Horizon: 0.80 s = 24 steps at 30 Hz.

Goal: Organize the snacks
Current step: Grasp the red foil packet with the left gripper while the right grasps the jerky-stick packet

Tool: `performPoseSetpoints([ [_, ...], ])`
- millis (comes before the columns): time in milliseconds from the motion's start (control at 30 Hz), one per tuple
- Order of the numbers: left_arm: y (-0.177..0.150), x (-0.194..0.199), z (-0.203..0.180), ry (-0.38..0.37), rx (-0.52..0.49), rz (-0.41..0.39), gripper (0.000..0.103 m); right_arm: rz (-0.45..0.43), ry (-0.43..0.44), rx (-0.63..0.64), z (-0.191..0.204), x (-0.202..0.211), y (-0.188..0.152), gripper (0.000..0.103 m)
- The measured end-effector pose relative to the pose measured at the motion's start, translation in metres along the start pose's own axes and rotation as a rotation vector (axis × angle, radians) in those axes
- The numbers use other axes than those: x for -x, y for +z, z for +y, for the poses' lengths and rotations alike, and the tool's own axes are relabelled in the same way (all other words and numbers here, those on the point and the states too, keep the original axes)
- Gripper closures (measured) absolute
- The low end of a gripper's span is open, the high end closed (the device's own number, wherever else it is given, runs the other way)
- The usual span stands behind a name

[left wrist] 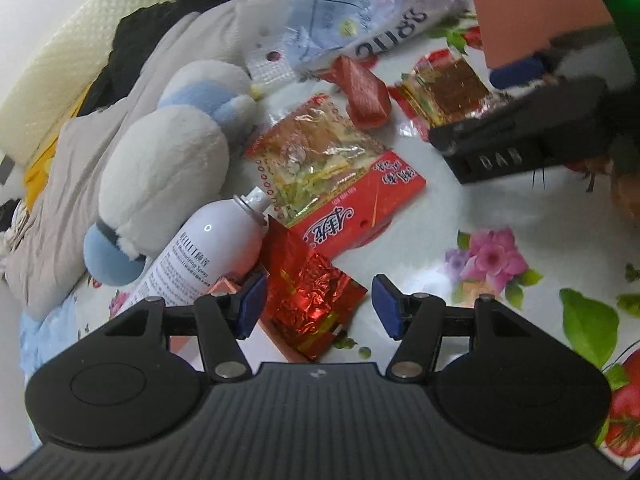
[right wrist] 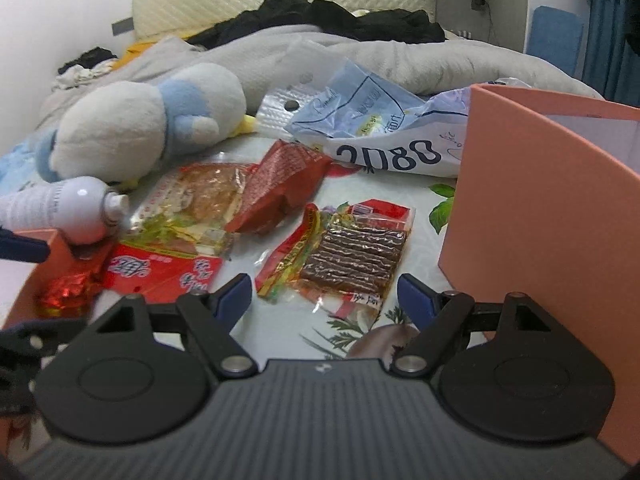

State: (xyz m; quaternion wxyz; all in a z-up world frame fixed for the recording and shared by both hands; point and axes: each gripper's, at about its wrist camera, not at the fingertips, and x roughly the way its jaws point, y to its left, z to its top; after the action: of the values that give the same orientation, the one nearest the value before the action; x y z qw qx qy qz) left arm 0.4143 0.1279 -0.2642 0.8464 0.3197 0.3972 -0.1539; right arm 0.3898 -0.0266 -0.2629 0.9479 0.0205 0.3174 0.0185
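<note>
My left gripper (left wrist: 319, 306) is open above a crinkled red foil packet (left wrist: 316, 300), which lies on the edge of a low pink box (left wrist: 280, 340); the pads do not press it. My right gripper (right wrist: 326, 296) is open, and just ahead of its fingers a clear packet of brown sticks (right wrist: 352, 264) lies flat on the flowered cloth (right wrist: 424, 220). A large red-and-clear snack bag (left wrist: 332, 168) and a plain red packet (left wrist: 366, 94) lie between the two. The foil packet (right wrist: 68, 292) and low box (right wrist: 36, 268) also show at the left of the right wrist view.
A tall pink box (right wrist: 540, 220) stands close to the right gripper's right side. A white spray can (left wrist: 212, 256) and a white-and-blue plush toy (left wrist: 168, 168) lie on the left. A blue-and-white plastic bag (right wrist: 380, 128), grey bedding (right wrist: 400, 56) and dark clothes lie behind.
</note>
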Motion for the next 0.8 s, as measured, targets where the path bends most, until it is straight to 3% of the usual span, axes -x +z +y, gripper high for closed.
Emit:
performPoseSetpoints([
  [100, 0.001, -0.007, 0.004, -0.020, -0.013, 0.012, 0.039, 0.016, -0.014, -0.005, 0.000, -0.008, 0.004, 0.021],
  [200, 0.003, -0.013, 0.016, -0.061, 0.053, 0.022, 0.039, 0.034, 0.000, -0.007, -0.001, -0.014, 0.007, 0.021],
  [333, -0.001, -0.015, 0.023, -0.110, 0.119, 0.024, 0.049, 0.035, 0.005, -0.012, -0.001, -0.017, 0.007, 0.021],
  [400, 0.000, -0.013, 0.022, -0.104, 0.119, 0.024, 0.056, 0.033, 0.008, -0.012, -0.001, -0.016, 0.007, 0.024],
  [567, 0.001, -0.009, 0.018, -0.085, 0.140, 0.025, 0.057, 0.033, 0.014, -0.004, -0.004, -0.012, 0.008, 0.040],
  [800, 0.005, 0.007, 0.017, -0.082, 0.261, 0.013, 0.066, 0.047, 0.049, 0.004, -0.007, 0.003, 0.001, 0.042],
])
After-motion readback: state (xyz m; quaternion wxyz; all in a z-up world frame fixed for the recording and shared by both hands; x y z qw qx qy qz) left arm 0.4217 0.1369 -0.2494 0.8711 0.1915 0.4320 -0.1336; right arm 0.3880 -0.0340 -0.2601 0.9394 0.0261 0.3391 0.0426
